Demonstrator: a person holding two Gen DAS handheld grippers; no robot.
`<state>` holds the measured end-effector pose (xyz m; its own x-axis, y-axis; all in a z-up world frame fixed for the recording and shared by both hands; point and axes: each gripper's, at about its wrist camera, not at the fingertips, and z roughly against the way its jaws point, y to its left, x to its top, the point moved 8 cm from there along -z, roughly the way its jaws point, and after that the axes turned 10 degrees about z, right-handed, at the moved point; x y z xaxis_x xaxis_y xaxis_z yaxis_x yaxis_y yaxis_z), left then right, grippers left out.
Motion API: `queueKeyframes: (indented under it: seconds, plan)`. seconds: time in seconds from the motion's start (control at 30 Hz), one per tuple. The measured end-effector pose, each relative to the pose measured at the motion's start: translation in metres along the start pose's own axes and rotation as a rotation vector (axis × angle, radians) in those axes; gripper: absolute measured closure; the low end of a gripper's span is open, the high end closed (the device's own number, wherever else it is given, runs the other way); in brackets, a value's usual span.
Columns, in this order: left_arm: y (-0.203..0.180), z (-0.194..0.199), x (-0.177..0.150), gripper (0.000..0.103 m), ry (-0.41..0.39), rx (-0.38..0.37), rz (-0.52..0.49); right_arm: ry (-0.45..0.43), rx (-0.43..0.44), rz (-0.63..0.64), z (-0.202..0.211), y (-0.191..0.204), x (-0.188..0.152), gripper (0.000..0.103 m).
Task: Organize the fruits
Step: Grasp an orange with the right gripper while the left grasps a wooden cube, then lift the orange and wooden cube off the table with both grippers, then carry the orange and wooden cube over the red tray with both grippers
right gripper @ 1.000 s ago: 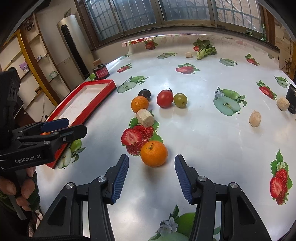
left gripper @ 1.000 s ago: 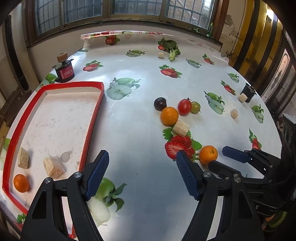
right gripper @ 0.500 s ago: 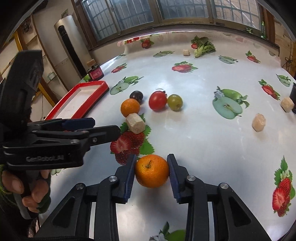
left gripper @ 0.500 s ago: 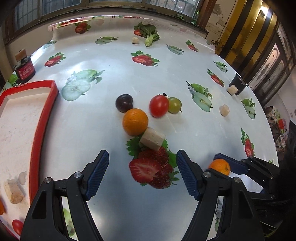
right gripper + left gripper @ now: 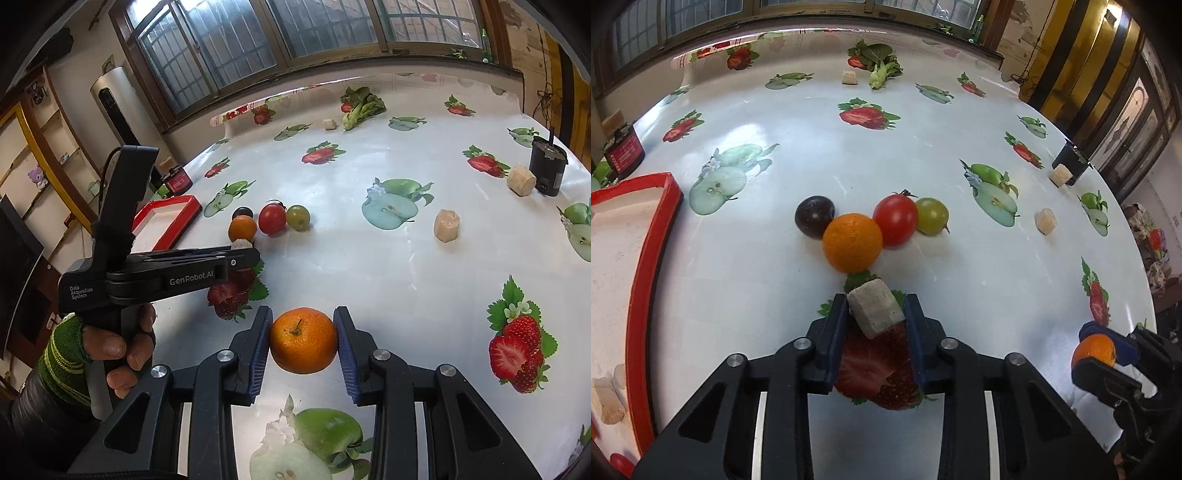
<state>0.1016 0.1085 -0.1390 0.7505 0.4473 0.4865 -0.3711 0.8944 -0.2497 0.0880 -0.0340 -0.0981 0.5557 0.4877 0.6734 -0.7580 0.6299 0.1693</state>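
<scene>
The left gripper (image 5: pixel 875 314) pinches a pale cut block (image 5: pixel 874 309) low over the tabletop (image 5: pixel 960 258), its long axis slanting far-left to near-right. The right gripper (image 5: pixel 303 341) clamps an orange (image 5: pixel 303 341), stem facing the camera, at the near right.

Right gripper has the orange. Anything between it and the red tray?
Yes. In the right wrist view, the left gripper, shut on a pale beige cube, reaches across the line from the held orange to the red-rimmed tray. A second orange lies near the tray's near corner. Otherwise bare tablecloth.
</scene>
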Motion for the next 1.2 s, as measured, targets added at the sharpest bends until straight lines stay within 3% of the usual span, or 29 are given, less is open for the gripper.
queueKeyframes:
  seconds: [0.47,1.2]
  plan:
    - [0.024,0.061,-0.019,0.076,-0.076,-0.034,0.025,-0.025,0.028,0.051,0.012,0.039,0.006,0.068]
    - [0.092,0.125,-0.018,0.075,-0.201,0.069,0.091,-0.022,0.087,0.153,0.002,0.106,0.021,0.068]
